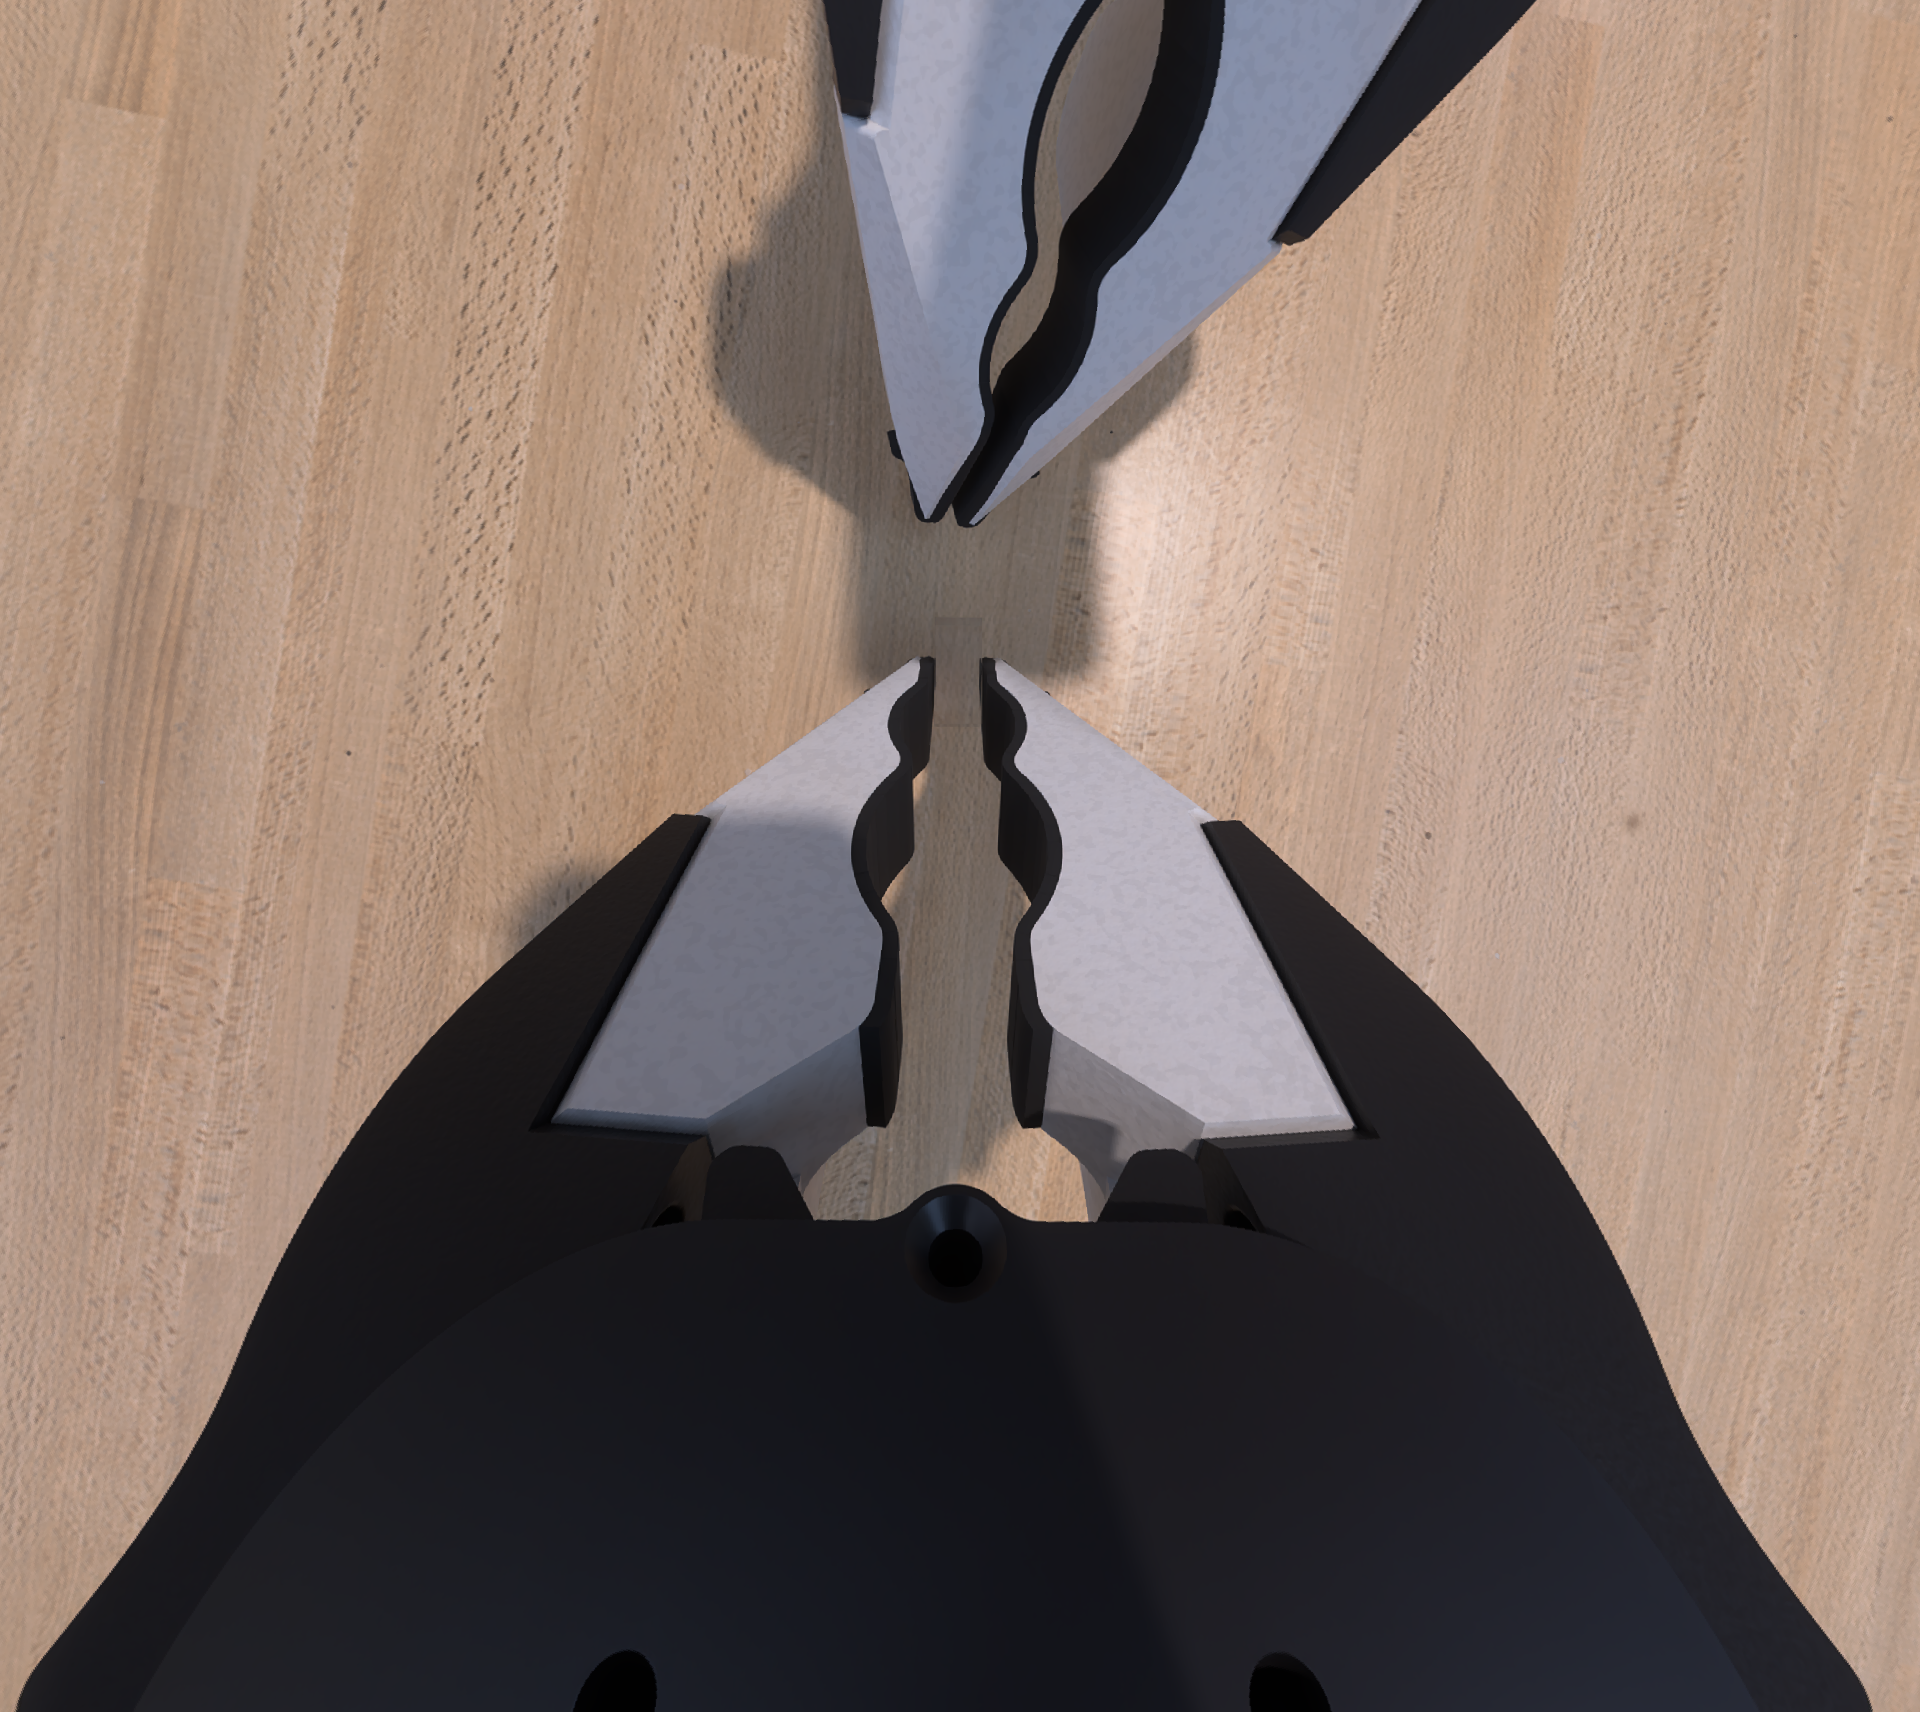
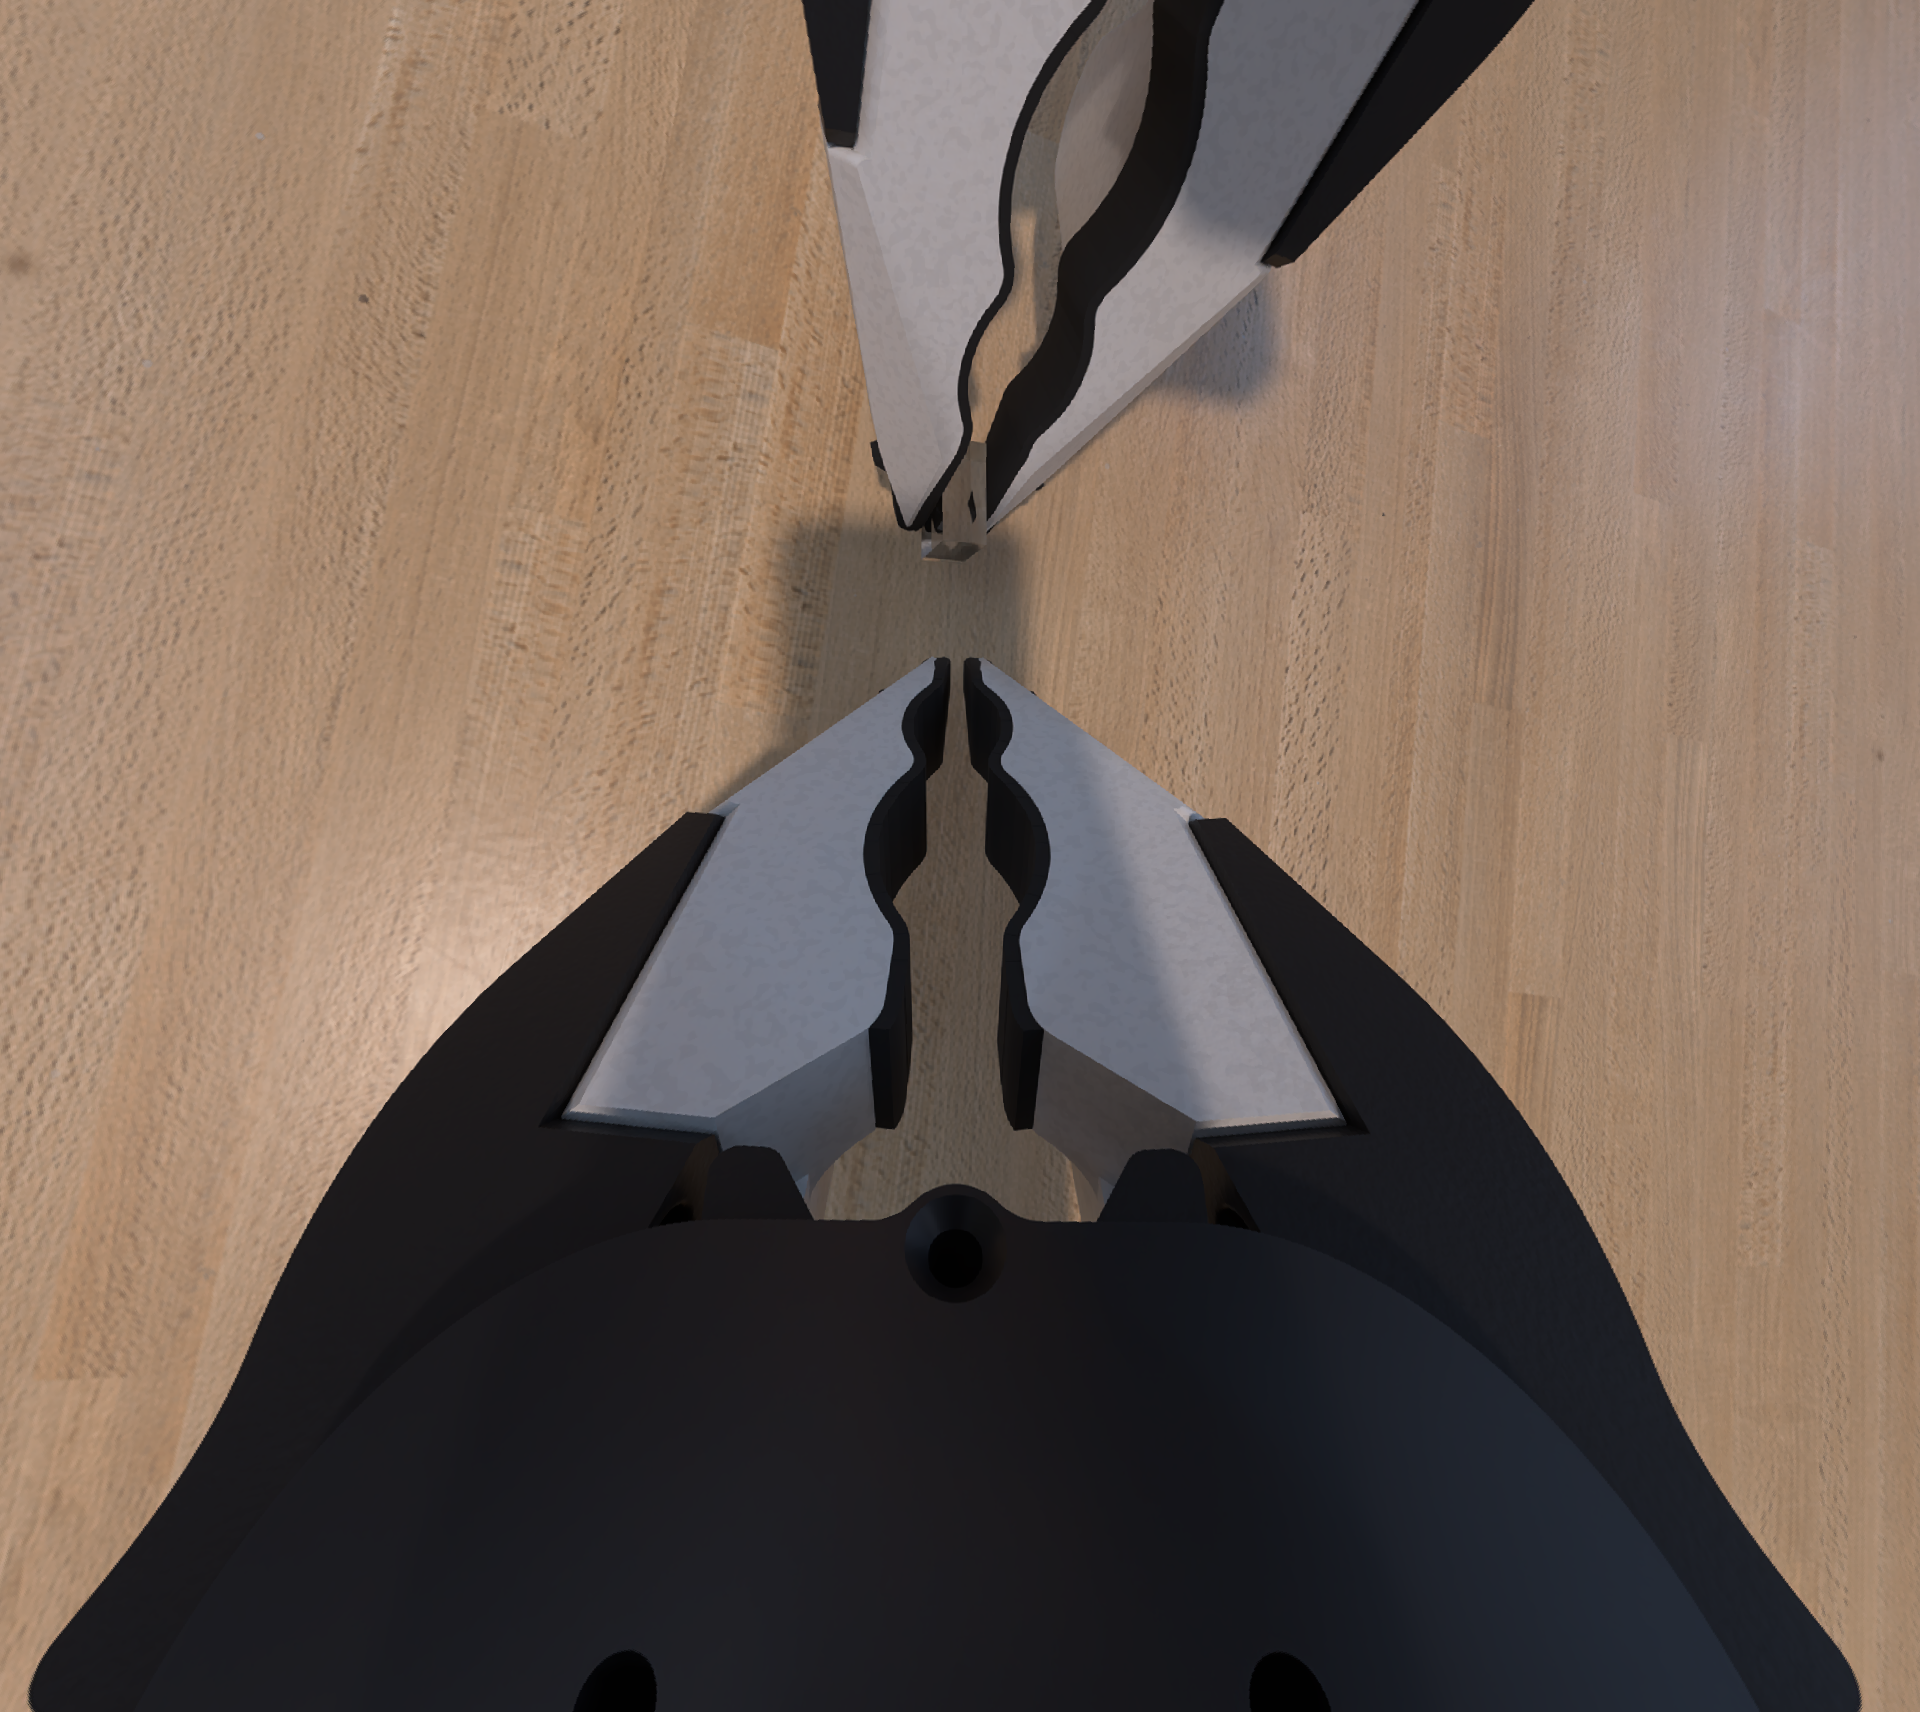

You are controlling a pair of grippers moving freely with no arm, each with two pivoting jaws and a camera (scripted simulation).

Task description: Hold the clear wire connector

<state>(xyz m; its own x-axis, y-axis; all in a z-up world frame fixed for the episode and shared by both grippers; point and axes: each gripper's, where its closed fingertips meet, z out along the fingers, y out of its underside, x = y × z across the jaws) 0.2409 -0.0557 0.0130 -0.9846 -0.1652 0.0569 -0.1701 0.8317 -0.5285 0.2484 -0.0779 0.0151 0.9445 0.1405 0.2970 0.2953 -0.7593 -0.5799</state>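
The clear wire connector (image 2: 954, 519) sits pinched at the very tips of the left hand-held gripper (image 2: 948, 511); in the right wrist view it shows as a small, see-through block poking out past the two fingertips, just above the counter (image 2: 312, 519). From the left wrist view it is nearly invisible — only a faint squarish patch at the tips of the left hand-held gripper (image 1: 957, 670), whose fingers stand a narrow gap apart, clamped on that block.

The risk, as I judge it, lies in how little of the connector is caught; the grip is at the extreme tips, with part of the body hanging free, so a small tilt or jolt could let it pivot or slip out and drop to the counter. Smooth clear plastic is likely slick, which makes this worse; squeezing harder could just as well squirt it out.

The right hand-held gripper (image 2: 957, 663) has its fingers almost together with only a sliver between them, holding nothing; it points tip to tip at the left one, near but apart — any advance could knock the connector loose.

The connector itself is tiny, boxy and transparent, with pale edges; finer detail is too small to tell.
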